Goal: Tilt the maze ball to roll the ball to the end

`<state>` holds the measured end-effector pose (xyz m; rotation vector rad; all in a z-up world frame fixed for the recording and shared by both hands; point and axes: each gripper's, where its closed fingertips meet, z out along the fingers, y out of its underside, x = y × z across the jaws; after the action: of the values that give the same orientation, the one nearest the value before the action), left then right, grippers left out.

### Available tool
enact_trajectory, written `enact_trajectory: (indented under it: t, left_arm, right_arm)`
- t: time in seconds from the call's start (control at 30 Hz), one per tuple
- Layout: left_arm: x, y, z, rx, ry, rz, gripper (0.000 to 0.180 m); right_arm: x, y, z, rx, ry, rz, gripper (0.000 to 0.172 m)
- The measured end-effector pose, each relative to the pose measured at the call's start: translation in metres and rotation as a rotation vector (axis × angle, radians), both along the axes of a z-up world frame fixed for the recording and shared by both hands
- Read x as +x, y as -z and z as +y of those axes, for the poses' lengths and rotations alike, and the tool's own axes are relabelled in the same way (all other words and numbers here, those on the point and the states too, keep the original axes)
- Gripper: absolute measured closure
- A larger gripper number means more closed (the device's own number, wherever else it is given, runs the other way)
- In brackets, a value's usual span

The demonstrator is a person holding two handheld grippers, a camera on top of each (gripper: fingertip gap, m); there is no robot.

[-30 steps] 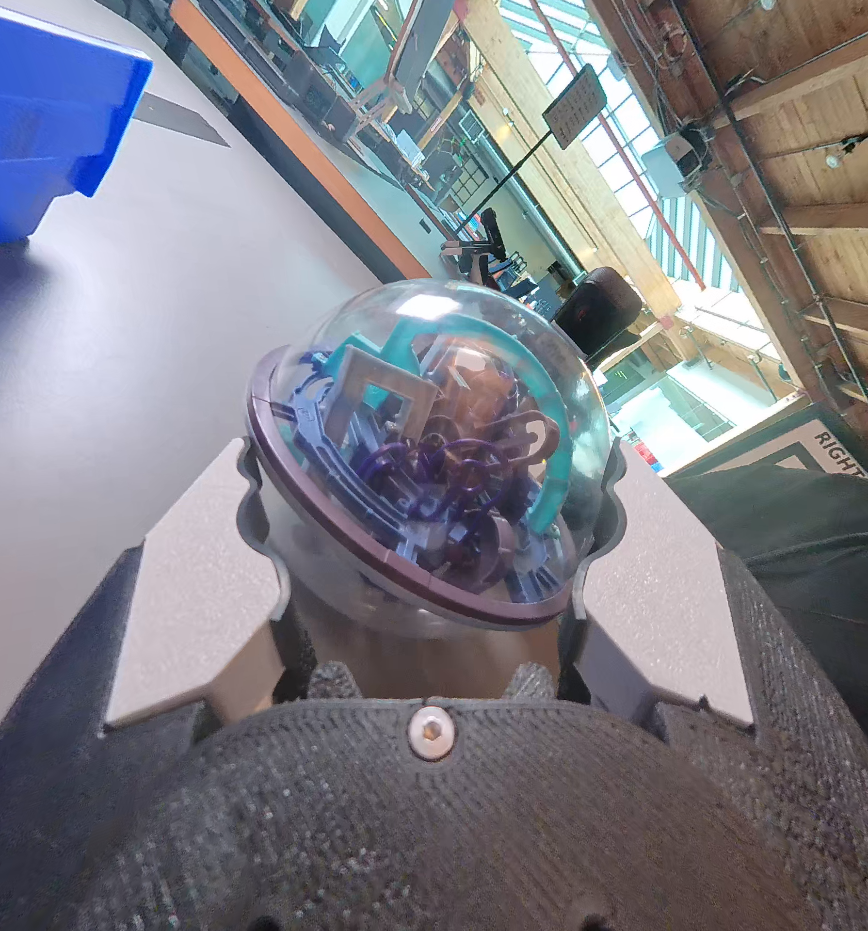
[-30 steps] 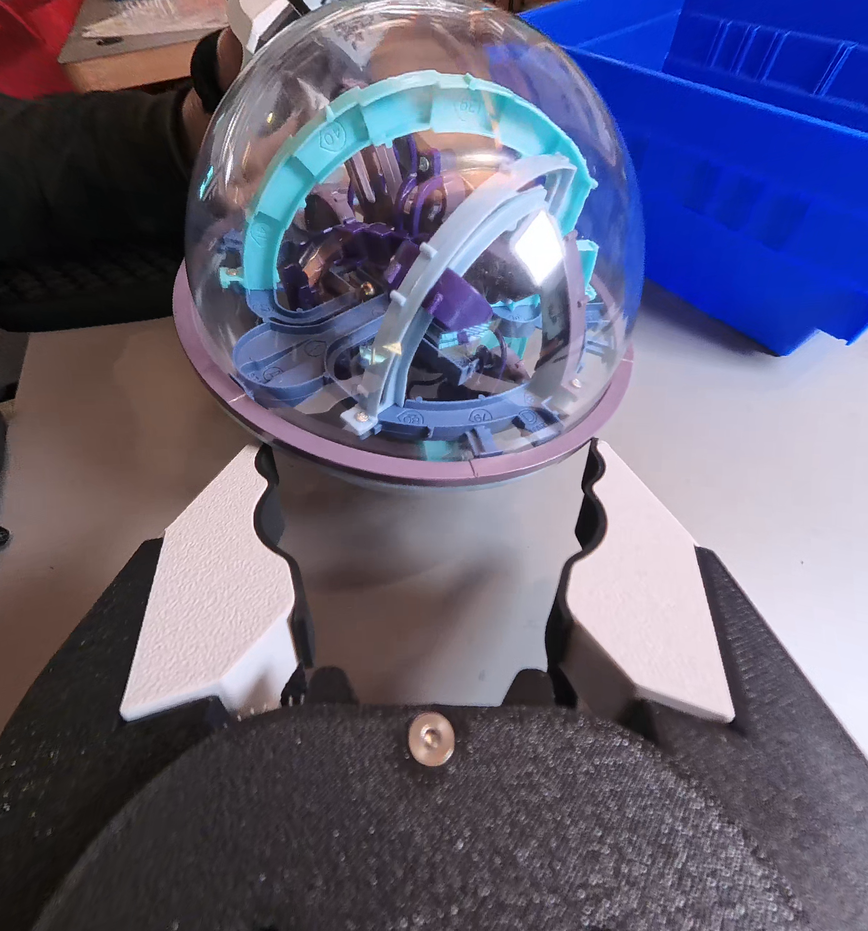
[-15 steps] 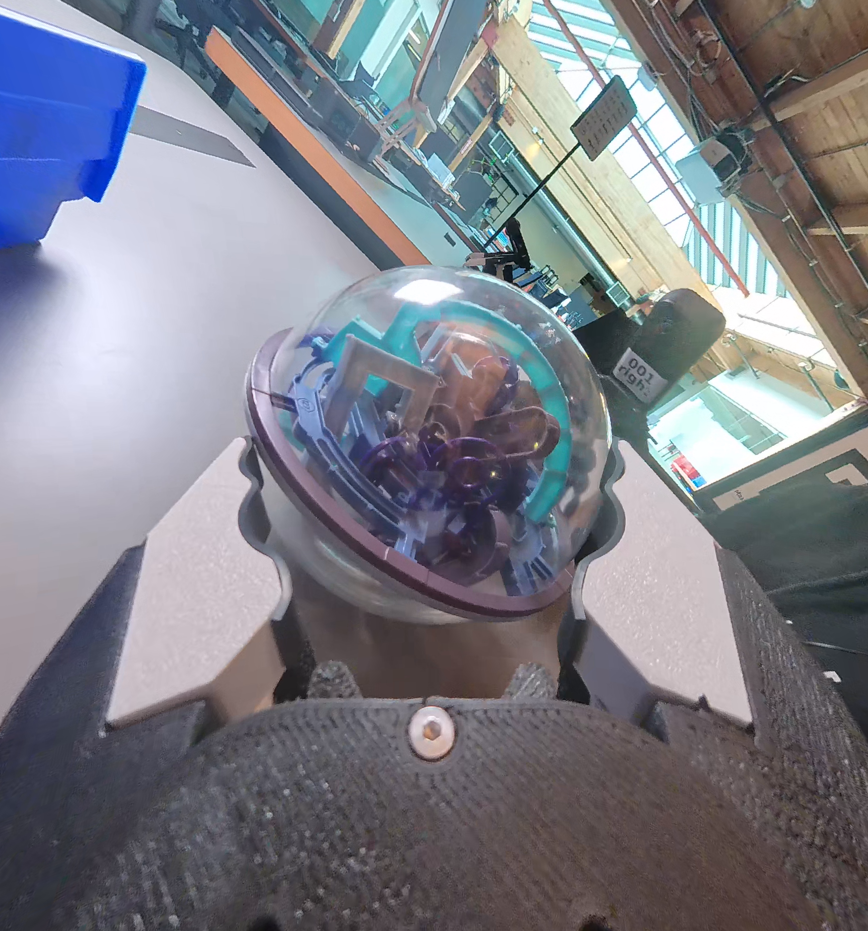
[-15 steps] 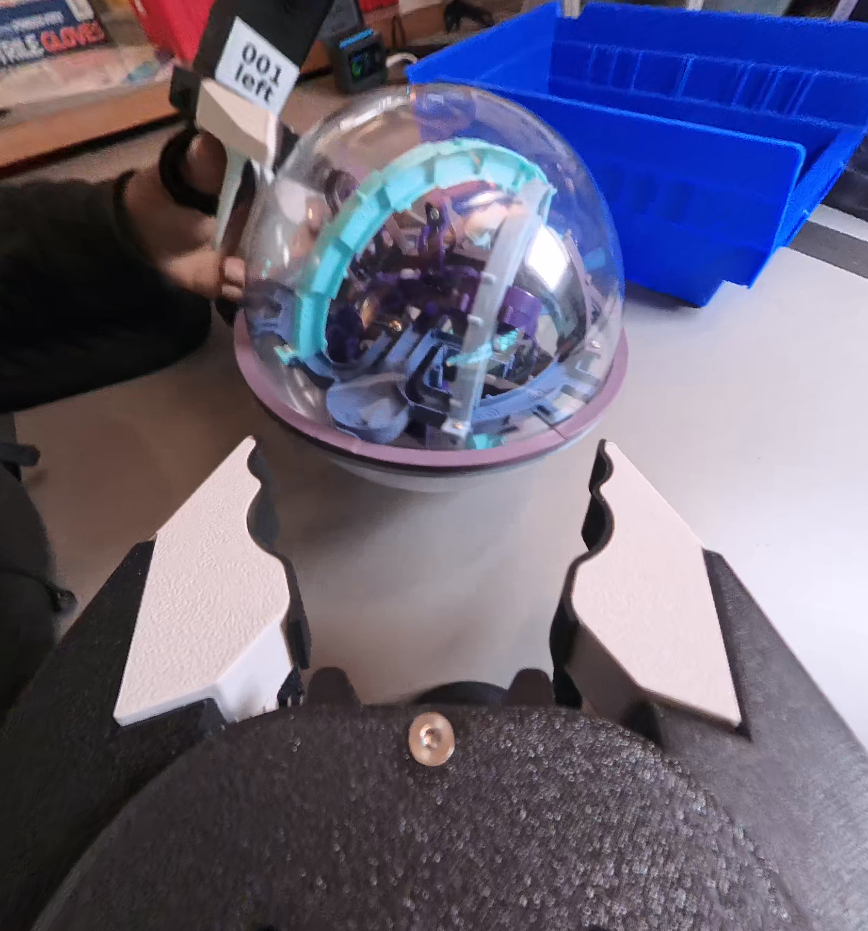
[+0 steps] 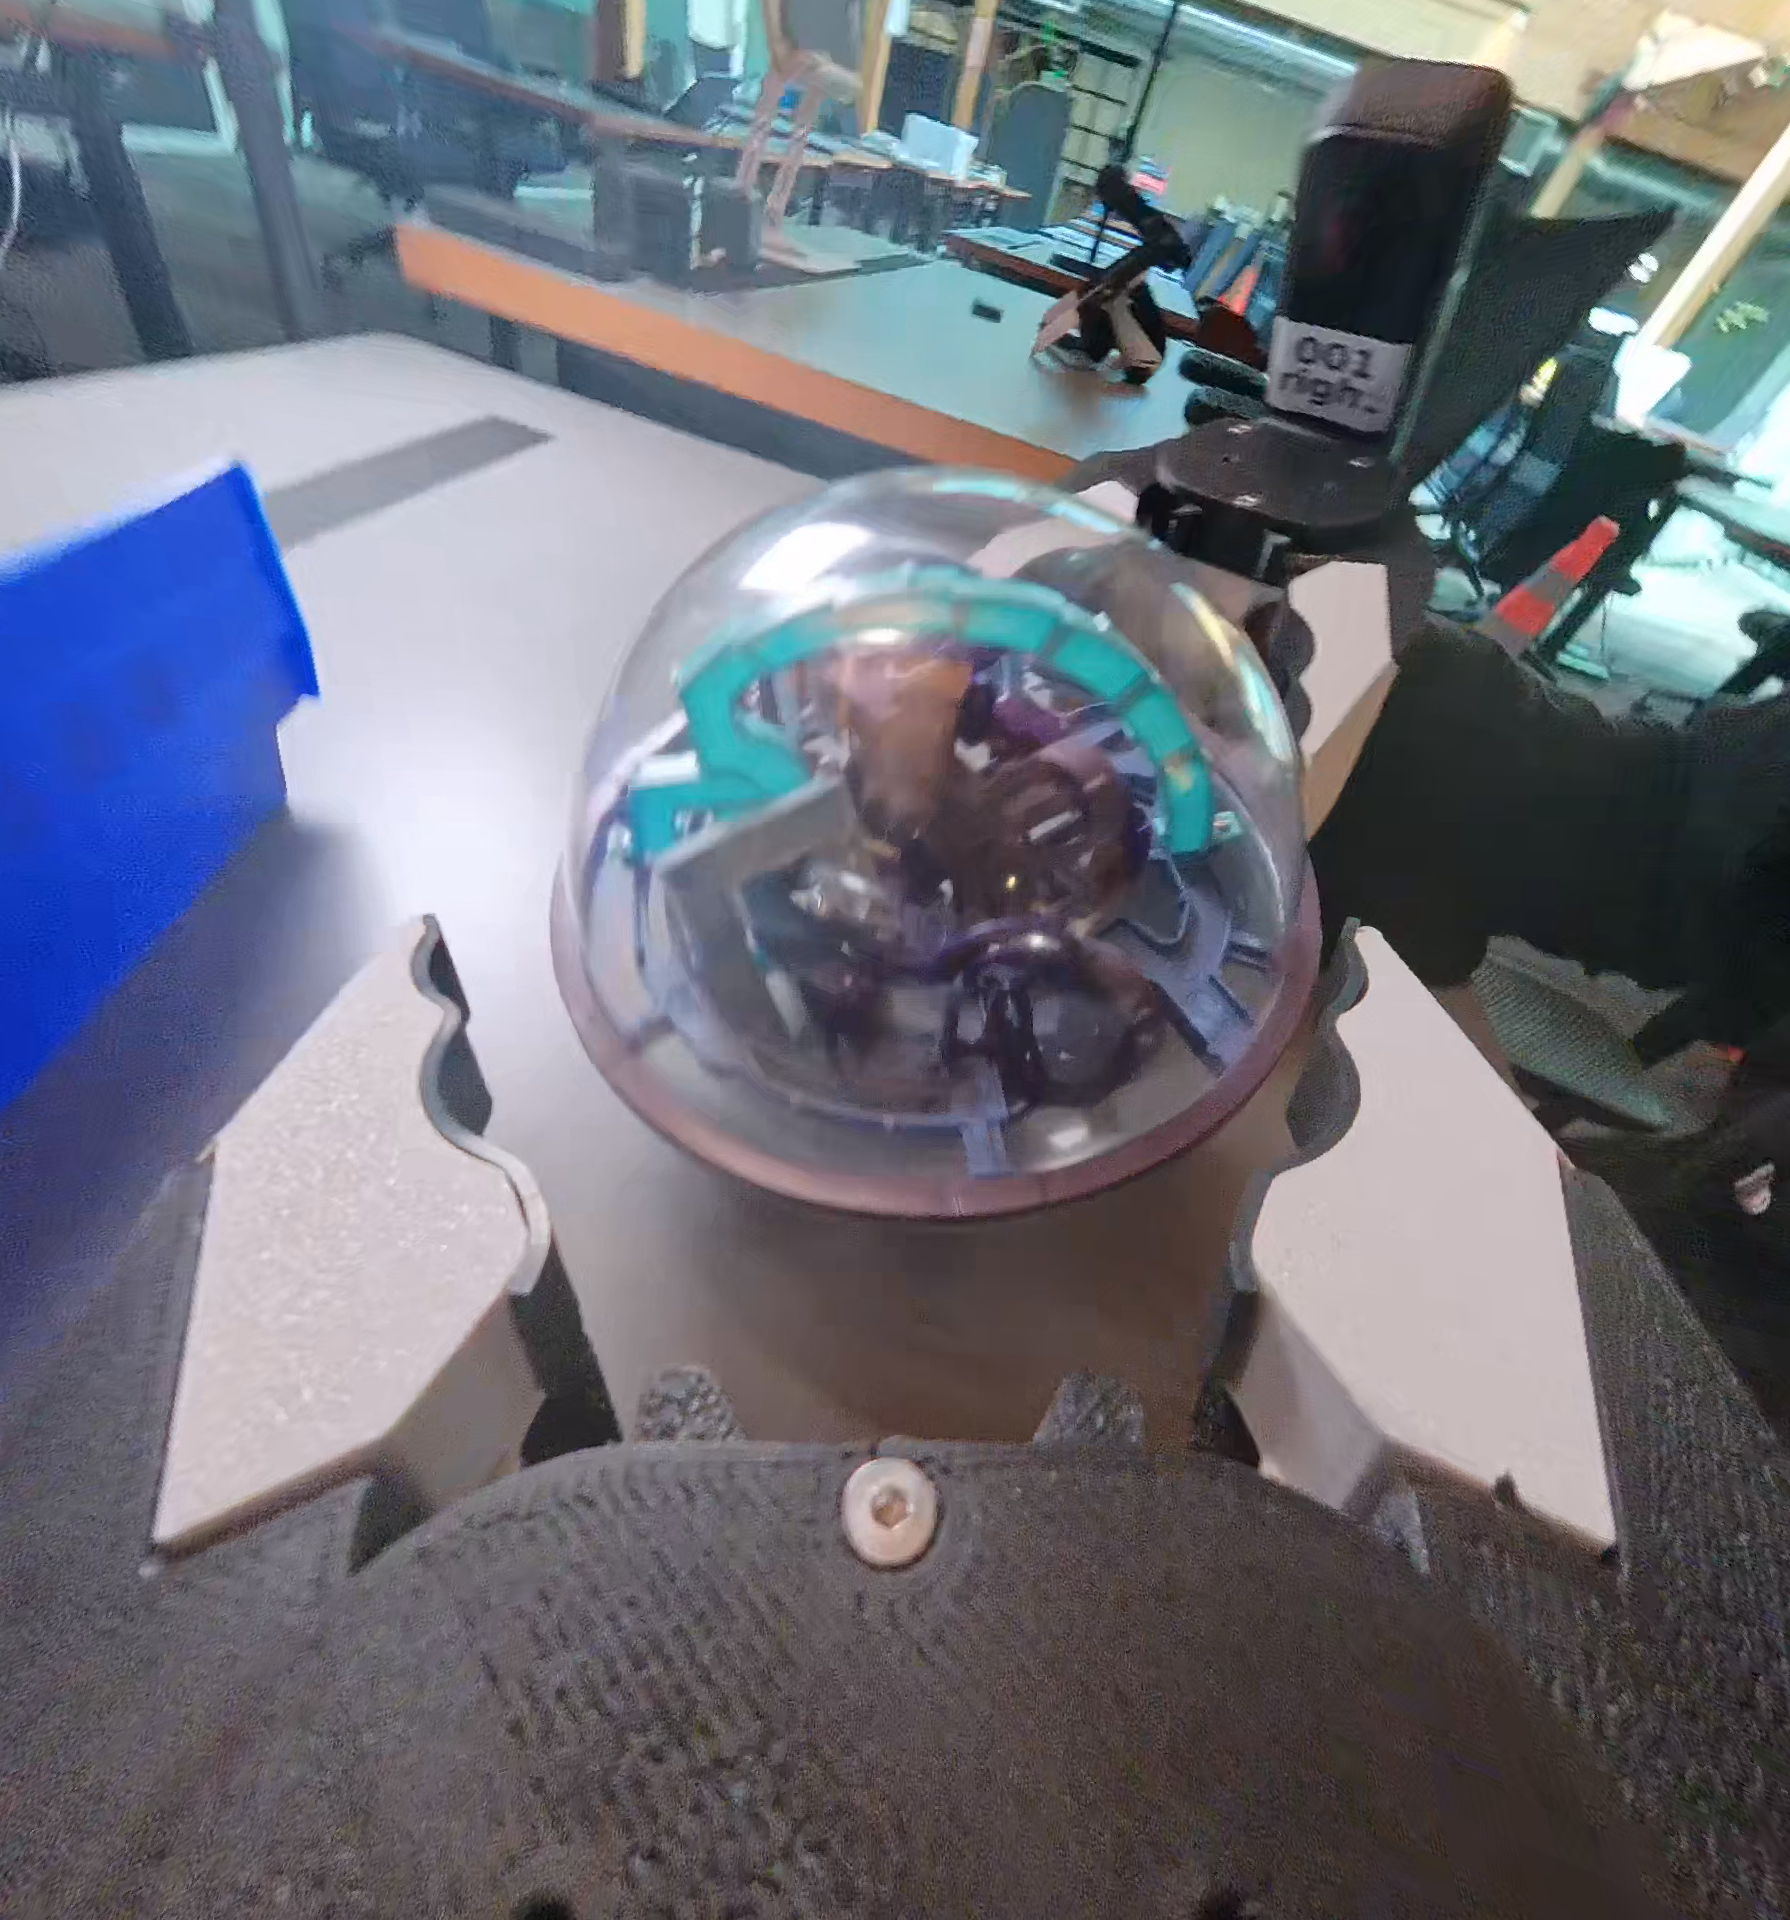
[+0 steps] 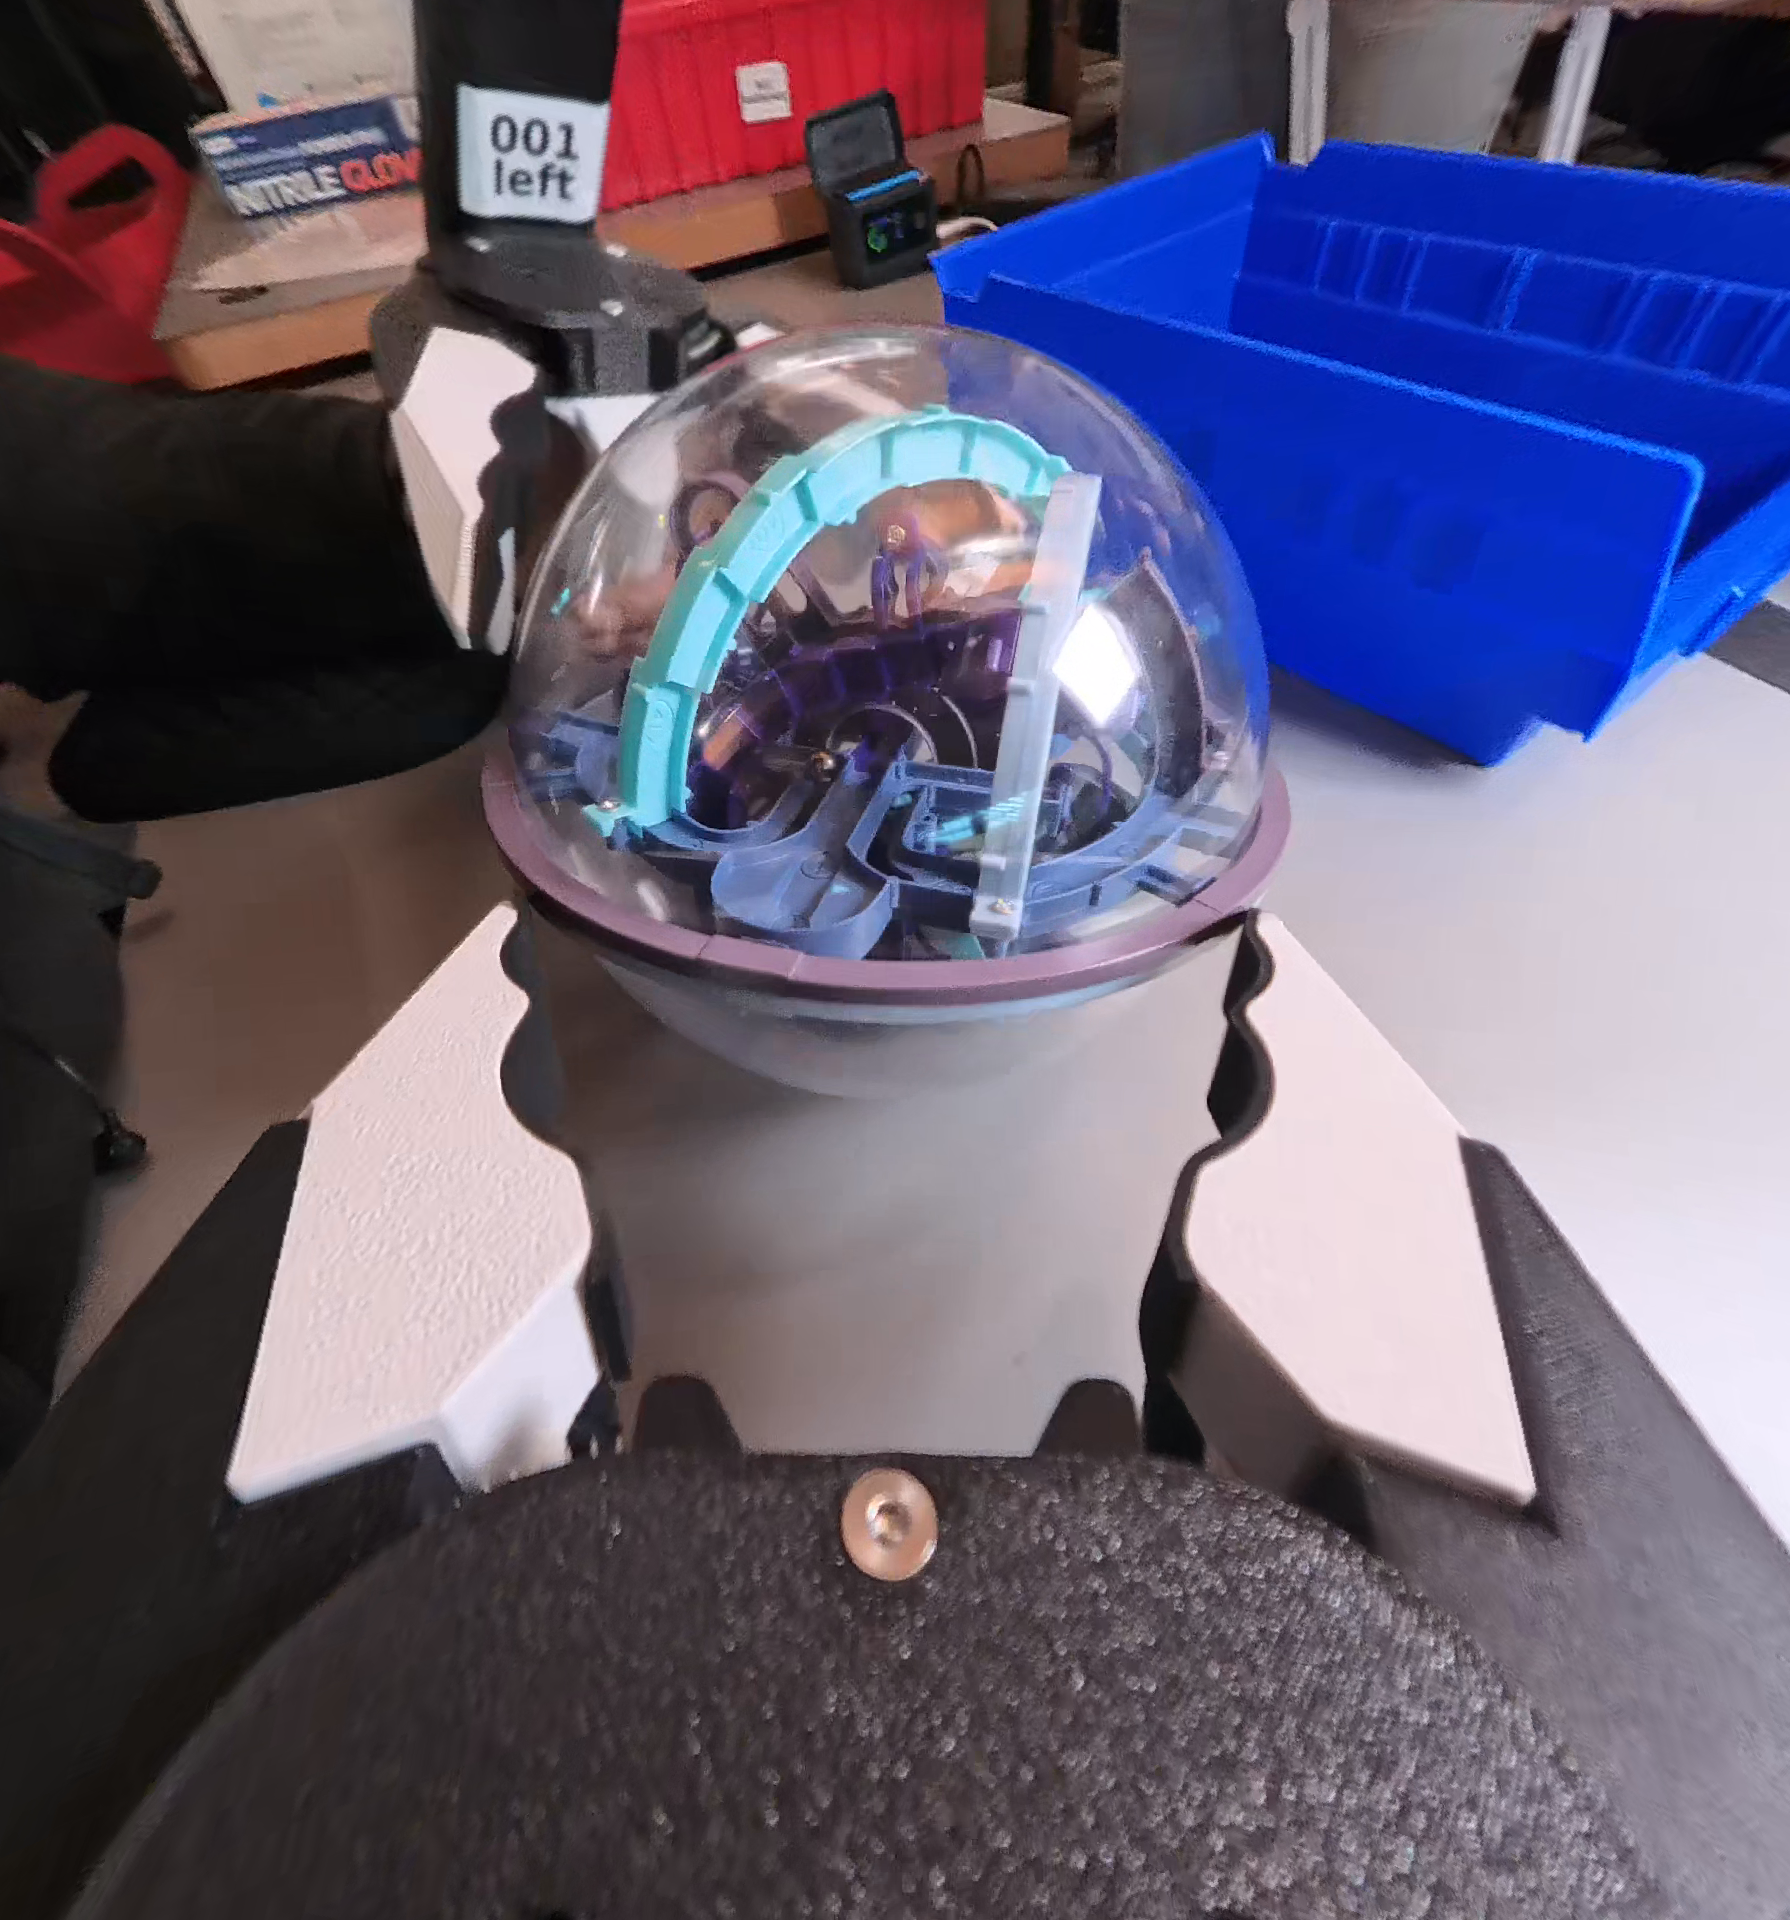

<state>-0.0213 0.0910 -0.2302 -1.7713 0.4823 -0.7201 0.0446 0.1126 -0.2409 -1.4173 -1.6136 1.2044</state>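
The maze ball (image 6: 886, 727) is set dome-up on the desk (image 6: 1493, 987), approx. level, w/ the small metal ball (image 6: 823, 766) seen on a blue track near the middle. The left gripper (image 5: 886, 935) is spread wide: one fingertip (image 5: 434, 935) is kept clear of the shell, the other (image 5: 1338, 966) is just beside the purple rim, so nothing is gripped there. The right gripper (image 6: 880, 935) is brought in from the opposite side w/ both tips at the rim band; whether the pads are pressed on it cannot be told. Main risk, as judged: w/ no firm hold confirmed, the round shell can be nudged and rolled by either tip, and the metal ball can be knocked off its track, i.e. progress lost. A lift on tips alone under the rim could also slip, since the shell is smooth and curved. Room: the blue bin (image 6: 1390, 468) is near on one side, a dark sleeve (image 6: 195, 571) on the other; open desk is left in front of the right gripper, so tilts are best kept small and away from the bin.
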Motion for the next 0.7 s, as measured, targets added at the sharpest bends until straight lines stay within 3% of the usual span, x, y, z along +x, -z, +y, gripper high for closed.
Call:
enact_trajectory:
  t: [0.1,0.2,0.37,0.57,0.7]
  left_arm:
    - [0.005,-0.007,0.007,0.082,0.102,0.099,0.025]
    - [0.017,0.004,0.006,0.008,0.223,0.107,0.024]
    - [0.017,0.012,0.009,-0.013,0.18,0.135,0.027]
    - [0.015,0.011,0.013,-0.017,0.075,0.148,0.027]
    - [0.022,0.01,0.012,0.061,0.023,0.202,0.028]
  right_arm:
    - [-0.003,-0.006,0.003,0.014,-0.066,0.01,0.052]
    - [-0.006,-0.007,0.006,0.029,-0.119,-0.015,0.056]
    - [-0.01,-0.006,0.009,0.035,-0.126,-0.043,0.052]
    - [0.002,-0.001,0.022,0.074,0.068,-0.058,0.048]
    - [0.008,-0.007,0.003,0.07,0.144,-0.016,0.043]
